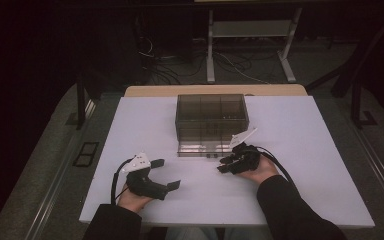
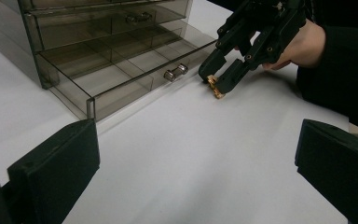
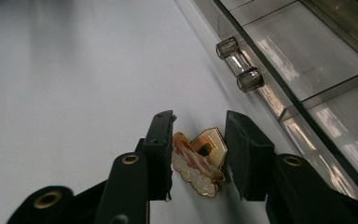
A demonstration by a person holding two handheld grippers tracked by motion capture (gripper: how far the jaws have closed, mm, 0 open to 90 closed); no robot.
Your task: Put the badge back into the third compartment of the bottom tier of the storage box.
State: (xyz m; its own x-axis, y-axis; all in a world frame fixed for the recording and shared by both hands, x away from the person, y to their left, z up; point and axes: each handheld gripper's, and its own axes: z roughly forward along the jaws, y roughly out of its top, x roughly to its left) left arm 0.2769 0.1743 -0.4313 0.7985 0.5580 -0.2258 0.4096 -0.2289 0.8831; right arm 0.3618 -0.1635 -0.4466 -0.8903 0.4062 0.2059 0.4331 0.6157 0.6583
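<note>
White and smooth, the bench carried a smoky clear plastic drawer chest, boxy and divided into compartments. Its bottom drawer stood pulled out, a short clear bar handle with metal ends on its front, and its visible compartments looked bare. Just in front of that drawer, a small gold-edged enamel badge with a pink and white face stood on edge on the bench. The right tool straddled the badge with narrowed jaws, one pad touching it and the other just clear. The left tool rested well apart, spread wide and holding nothing.
</note>
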